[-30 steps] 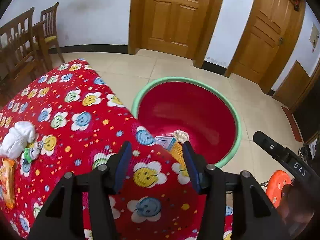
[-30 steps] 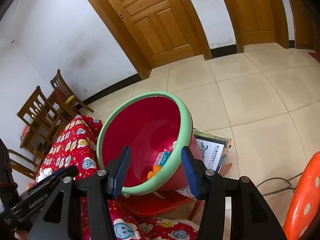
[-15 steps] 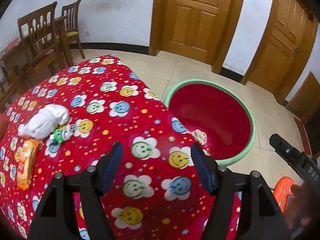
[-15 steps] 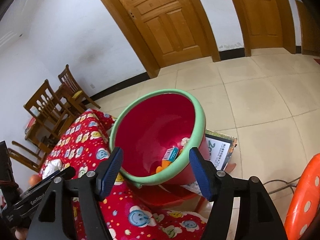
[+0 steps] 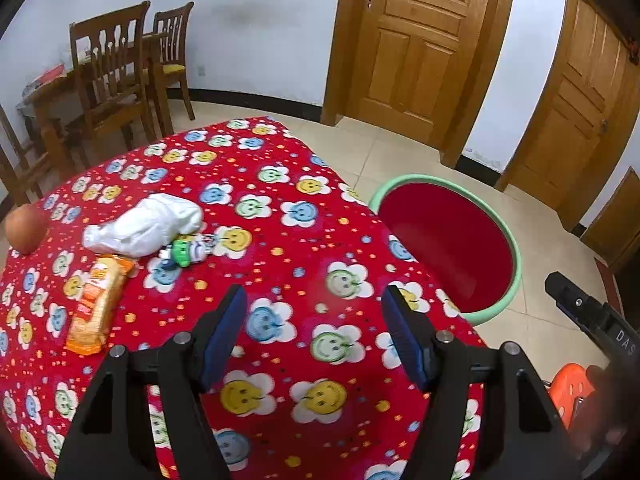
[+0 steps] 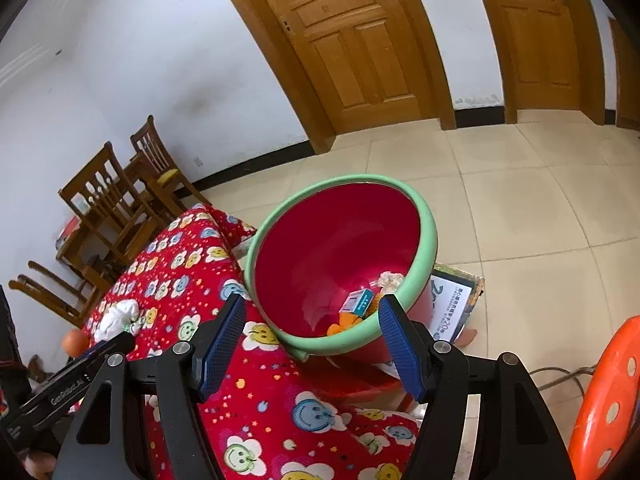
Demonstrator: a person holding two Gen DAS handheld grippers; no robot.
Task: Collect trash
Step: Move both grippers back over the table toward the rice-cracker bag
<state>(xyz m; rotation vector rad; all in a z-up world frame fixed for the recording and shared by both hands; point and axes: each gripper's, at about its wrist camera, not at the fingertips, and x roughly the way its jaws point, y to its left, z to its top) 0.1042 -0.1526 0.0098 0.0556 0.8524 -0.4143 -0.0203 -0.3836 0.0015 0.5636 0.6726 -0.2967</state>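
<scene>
A red basin with a green rim stands beside the table and holds a blue-white carton, a crumpled tissue and orange scraps. My right gripper hangs open and empty above the basin's near rim. On the red smiley cloth lie a white crumpled bag, a small green-white wrapper and an orange snack packet. My left gripper is open and empty over the cloth, right of and nearer than those items. The basin sits off the table's right edge.
An orange fruit rests at the cloth's far left edge. Wooden chairs stand behind the table. An orange stool is at the right, and a flat printed box lies under the basin. Tiled floor and wooden doors lie beyond.
Both grippers' jaws have opened wider. The left gripper swung left from the basin's edge to over the table, bringing the trash on the cloth into view. The right gripper drew back slightly from the basin.
</scene>
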